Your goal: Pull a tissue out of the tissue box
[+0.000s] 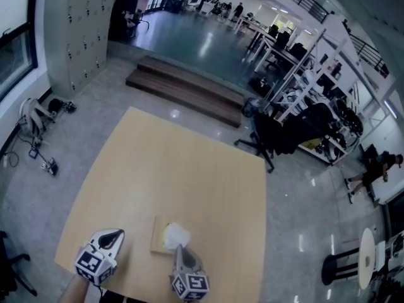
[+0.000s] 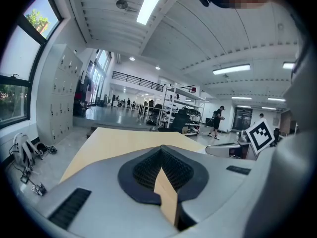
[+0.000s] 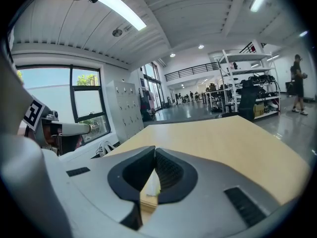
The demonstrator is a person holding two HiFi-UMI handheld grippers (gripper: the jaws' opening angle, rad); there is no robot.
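Light wooden table [image 1: 189, 182] on glossy grey floor [image 1: 303, 194], lockers [image 1: 79, 30] nearby.

A pale wooden table [image 1: 189, 163] stands on a glossy grey floor [image 1: 297, 201] in a large open workshop. Grey lockers [image 1: 79, 24] line the wall beside big windows [image 3: 74, 100], and a low dark wooden step [image 1: 189, 90] lies beyond the table. White shelving racks [image 1: 297, 74] and a black office chair [image 1: 265, 137] crowd the right, under ceiling strip lights [image 2: 151, 4].
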